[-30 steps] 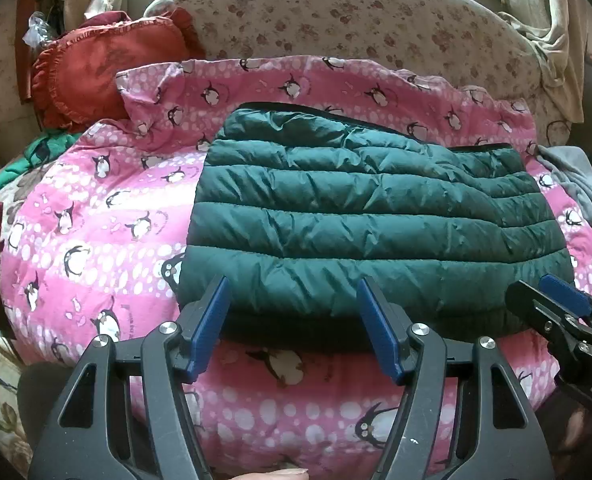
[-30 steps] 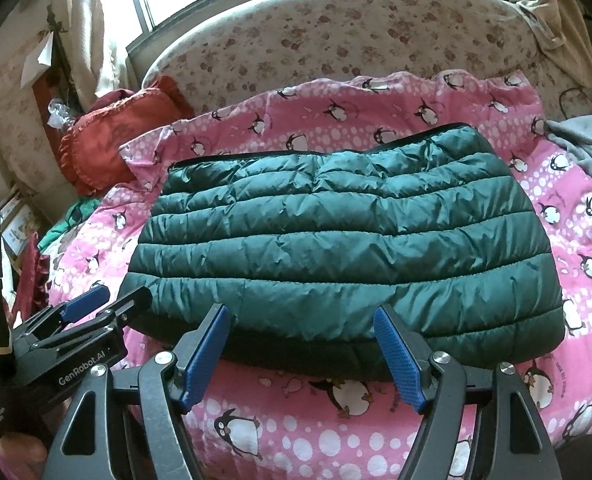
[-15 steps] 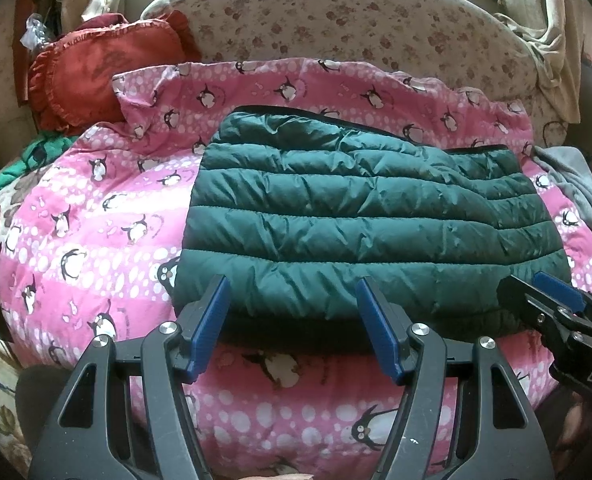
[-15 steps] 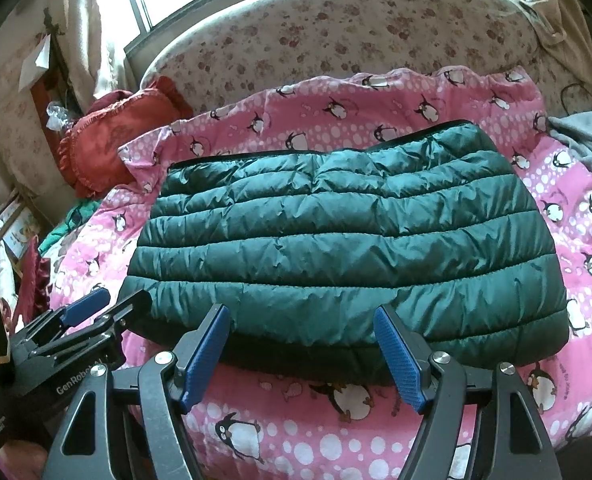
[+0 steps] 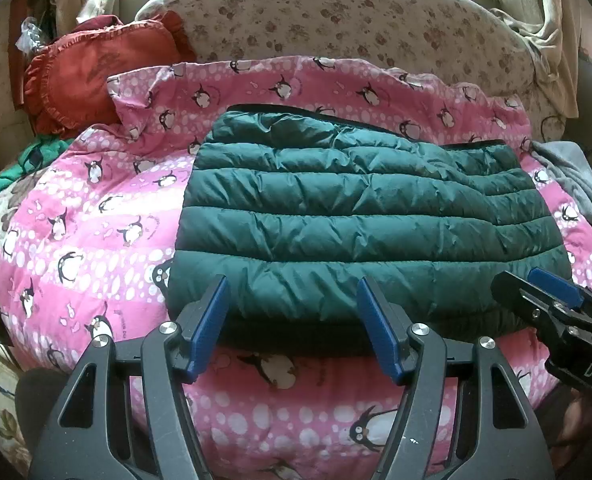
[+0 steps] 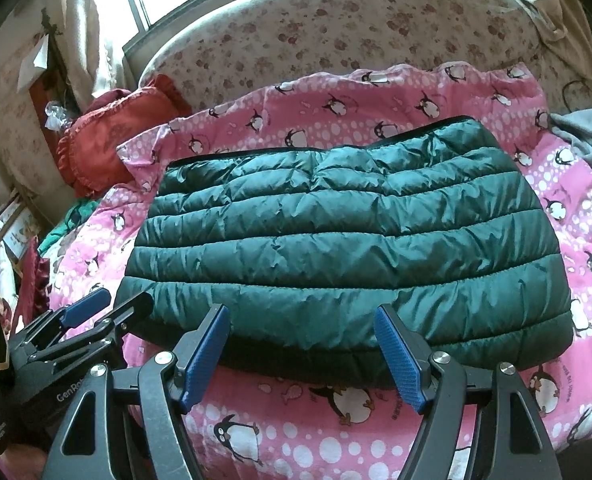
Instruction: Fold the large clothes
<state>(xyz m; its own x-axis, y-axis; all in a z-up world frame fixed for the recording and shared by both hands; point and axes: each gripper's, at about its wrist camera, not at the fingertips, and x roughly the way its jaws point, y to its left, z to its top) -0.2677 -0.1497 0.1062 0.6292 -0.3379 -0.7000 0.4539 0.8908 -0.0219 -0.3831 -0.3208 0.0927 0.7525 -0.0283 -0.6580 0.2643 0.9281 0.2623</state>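
One green padded jacket (image 5: 359, 232) lies on the bed, on the pink penguin quilt (image 5: 88, 240), already folded into a compact, thick rectangle with its near edge close to the quilt's front edge. No sleeves or loose flaps show from either view, so the folding looks largely done; what may be left is one more fold to halve it, or simply squaring it up. Going left to right: a red cushion (image 5: 92, 76) sits at the bed's far left corner, the left tool (image 5: 292, 320) hovers with its arms spread just short of the jacket's near edge, gripping nothing, and the right tool (image 6: 301, 352) does the same beside it, also spread and empty. A grey cloth (image 5: 575, 184) lies at the right edge.
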